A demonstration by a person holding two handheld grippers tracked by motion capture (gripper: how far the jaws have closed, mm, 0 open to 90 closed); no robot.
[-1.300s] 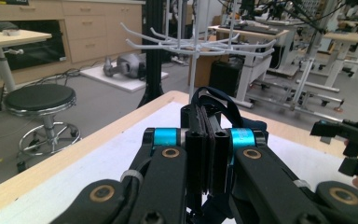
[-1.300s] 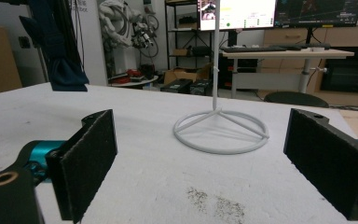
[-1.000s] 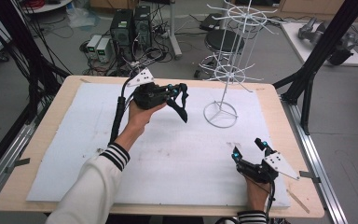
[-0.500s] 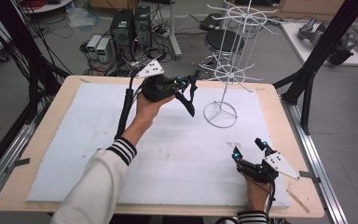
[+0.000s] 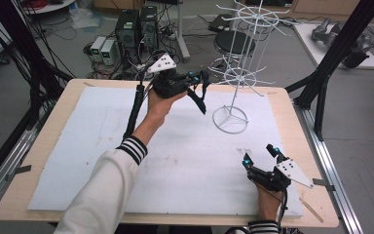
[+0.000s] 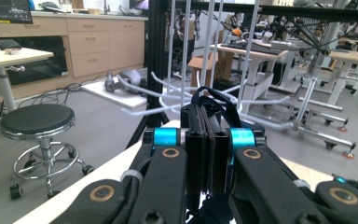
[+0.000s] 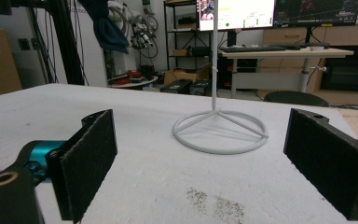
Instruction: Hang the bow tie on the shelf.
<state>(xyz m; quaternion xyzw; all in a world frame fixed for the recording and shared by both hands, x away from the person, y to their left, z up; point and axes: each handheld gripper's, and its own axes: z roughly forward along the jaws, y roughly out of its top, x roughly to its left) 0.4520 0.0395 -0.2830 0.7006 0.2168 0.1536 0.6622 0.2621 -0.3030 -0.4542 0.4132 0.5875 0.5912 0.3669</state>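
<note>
The left gripper (image 5: 198,82) is clamped tight on a thin black strap (image 5: 197,95), looped and dangling, near the white wire rack (image 5: 233,73). The right gripper (image 5: 262,156) rests wide open, holding nothing.

White sheet (image 5: 102,146) on wooden table (image 5: 44,136)

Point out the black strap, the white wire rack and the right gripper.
black strap (image 5: 198,95), high view, on the loop hanging below the left gripper.
white wire rack (image 5: 230,119), high view, on its ring base.
right gripper (image 5: 261,154), high view, midway between its fingertips.
</note>
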